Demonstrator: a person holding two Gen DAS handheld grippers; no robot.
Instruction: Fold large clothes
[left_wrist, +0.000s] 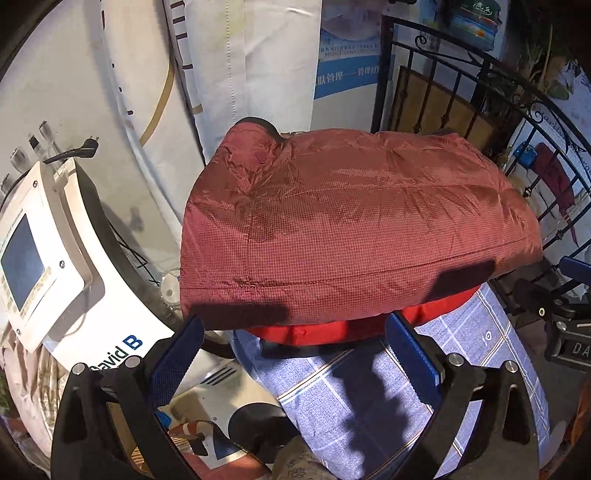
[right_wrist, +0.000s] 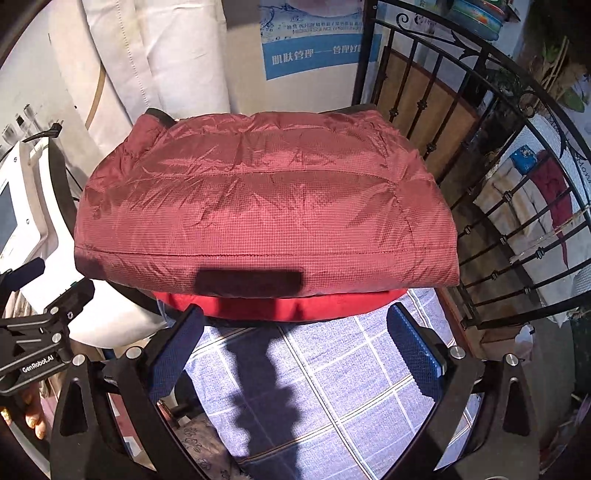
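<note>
Bed with blue checked sheet (right_wrist: 332, 369), iron railing (right_wrist: 498, 240) alongside. Dark red padded jacket (right_wrist: 258, 199) folded into a thick bundle at the sheet's far end, bright red lining (right_wrist: 295, 306) peeking beneath. Fold apparently finished. Left gripper (left_wrist: 291, 354) and right gripper (right_wrist: 295, 347) spread wide, empty, just short of the jacket.

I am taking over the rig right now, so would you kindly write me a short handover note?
Left gripper: open, empty, above the blue checked cloth.
Right gripper: open, empty, above the same cloth.
Dark red quilted jacket: folded into a compact bundle on the cloth, bright red lining showing under its near edge.
Done: folding looks finished.
Left: probably only tidying that edge, if wanted.
</note>
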